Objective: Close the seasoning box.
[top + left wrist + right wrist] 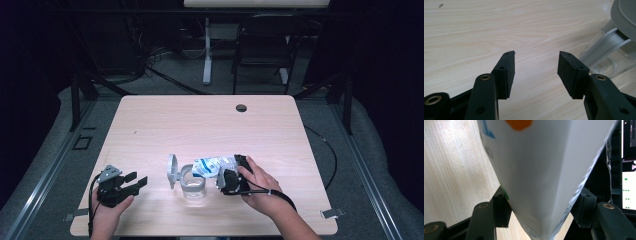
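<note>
Right gripper (223, 176) has its jaws clamped on the white pouch (214, 165), tipped over the glass jar (192, 185) mid-desk. Left gripper (134, 182) idles left of the jar, jaws apart. Nothing steadies the jar, so a nudge could probably topple it.

White pouch tipped over an open jar

The white, blue-printed pouch (212, 165) lies tilted, its left end over the mouth of the clear jar (193, 187); the jar stands upright near the tabletop's front edge, its grey lid (172, 170) swung open leftward.
</note>
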Action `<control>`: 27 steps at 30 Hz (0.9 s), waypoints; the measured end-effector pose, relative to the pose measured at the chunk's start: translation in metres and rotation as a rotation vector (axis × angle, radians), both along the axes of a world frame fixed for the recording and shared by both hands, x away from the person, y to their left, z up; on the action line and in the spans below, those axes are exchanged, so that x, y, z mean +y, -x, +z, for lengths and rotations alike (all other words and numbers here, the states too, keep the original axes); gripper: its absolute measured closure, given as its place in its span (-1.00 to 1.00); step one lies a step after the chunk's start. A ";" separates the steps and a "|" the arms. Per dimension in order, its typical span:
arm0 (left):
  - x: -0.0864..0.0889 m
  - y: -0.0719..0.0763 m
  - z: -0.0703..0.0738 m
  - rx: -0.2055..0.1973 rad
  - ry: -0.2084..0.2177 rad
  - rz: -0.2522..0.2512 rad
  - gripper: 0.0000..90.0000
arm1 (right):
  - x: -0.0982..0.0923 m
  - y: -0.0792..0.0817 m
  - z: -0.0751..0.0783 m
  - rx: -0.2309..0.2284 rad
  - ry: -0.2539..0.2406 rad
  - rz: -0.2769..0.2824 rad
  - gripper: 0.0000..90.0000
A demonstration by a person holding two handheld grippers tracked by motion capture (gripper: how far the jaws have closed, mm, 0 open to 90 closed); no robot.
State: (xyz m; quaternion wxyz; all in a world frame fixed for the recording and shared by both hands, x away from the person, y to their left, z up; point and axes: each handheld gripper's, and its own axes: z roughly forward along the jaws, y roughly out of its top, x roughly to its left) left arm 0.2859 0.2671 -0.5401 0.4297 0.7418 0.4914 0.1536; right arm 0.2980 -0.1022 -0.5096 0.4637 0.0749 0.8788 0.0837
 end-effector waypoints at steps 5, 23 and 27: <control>0.000 0.000 0.000 0.000 0.000 0.000 0.08 | 0.000 0.000 0.002 -0.004 0.017 -0.001 -0.05; 0.000 0.000 0.001 -0.006 0.000 0.004 0.08 | 0.002 0.003 0.002 -0.050 0.074 0.022 -0.05; -0.001 0.000 0.001 -0.009 0.004 0.003 0.08 | 0.003 0.003 0.002 -0.055 0.088 0.029 -0.05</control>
